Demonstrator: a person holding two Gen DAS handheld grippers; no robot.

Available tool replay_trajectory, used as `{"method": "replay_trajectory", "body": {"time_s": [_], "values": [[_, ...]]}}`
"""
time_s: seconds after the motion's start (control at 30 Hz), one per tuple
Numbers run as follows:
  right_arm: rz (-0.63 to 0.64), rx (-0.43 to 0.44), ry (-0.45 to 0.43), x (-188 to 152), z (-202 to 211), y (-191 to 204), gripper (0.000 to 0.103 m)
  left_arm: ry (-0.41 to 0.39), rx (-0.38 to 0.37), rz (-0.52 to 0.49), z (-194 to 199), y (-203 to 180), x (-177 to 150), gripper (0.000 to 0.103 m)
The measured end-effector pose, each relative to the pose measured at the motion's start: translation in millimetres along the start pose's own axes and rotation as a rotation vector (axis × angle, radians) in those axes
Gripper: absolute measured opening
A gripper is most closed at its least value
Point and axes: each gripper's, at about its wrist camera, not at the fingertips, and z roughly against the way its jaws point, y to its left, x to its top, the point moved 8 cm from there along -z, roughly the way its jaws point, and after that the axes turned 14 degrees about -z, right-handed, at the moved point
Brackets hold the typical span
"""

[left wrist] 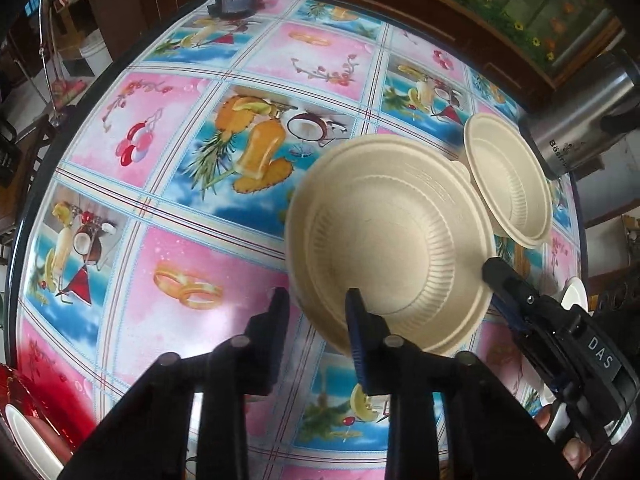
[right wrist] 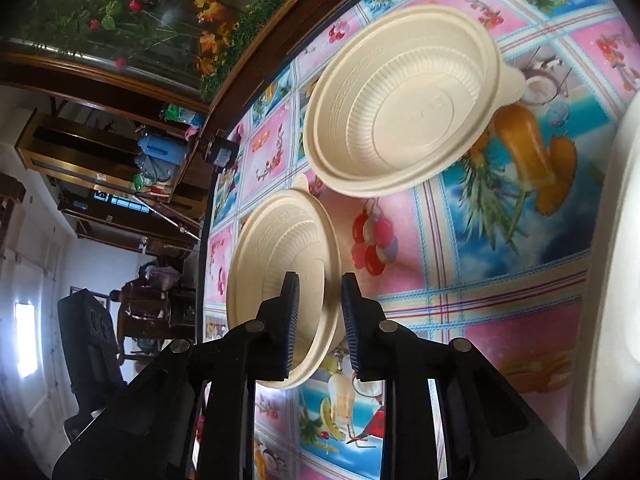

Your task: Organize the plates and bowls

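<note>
A cream bowl (left wrist: 388,240) fills the middle of the left wrist view. My left gripper (left wrist: 318,308) is shut on its near rim, one finger outside the wall and one inside. A second rim (left wrist: 460,340) peeks out under its lower right edge, where my right gripper (left wrist: 494,276) reaches in. In the right wrist view my right gripper (right wrist: 320,300) is shut on the near rim of a cream bowl (right wrist: 276,280). Another cream bowl (right wrist: 400,100) (left wrist: 508,176) with a small tab lies flat further off.
The round table carries a bright fruit-print cloth (left wrist: 180,288). A steel kettle (left wrist: 580,120) stands at the right edge and a black object (left wrist: 232,0) at the far edge. White plates (left wrist: 576,292) (left wrist: 24,432) show low right and low left. A pale blurred shape (right wrist: 616,240) fills one side.
</note>
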Motion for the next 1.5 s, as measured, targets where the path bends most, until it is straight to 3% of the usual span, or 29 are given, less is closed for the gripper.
{"method": "replay_trajectory", "body": {"time_s": [0.1, 0.43, 0.87, 1.23, 1.5], "values": [[0.01, -0.019, -0.012, -1, 0, 0, 0.016, -0.019, 0.0, -0.001, 3, 0, 0, 0.02], [0.04, -0.066, -0.035, -2, -3, -3, 0.009, -0.06, 0.032, -0.012, 11, 5, -3, 0.016], [0.072, 0.028, -0.008, -19, 7, 26, 0.008, -0.132, -0.024, 0.052, 43, 24, -22, 0.017], [0.224, 0.093, -0.009, -76, 19, 86, 0.008, -0.237, 0.039, 0.079, 105, 63, -53, 0.017], [0.351, 0.12, 0.024, -149, 11, 130, 0.008, -0.263, 0.074, 0.164, 136, 119, -100, 0.017]]}}
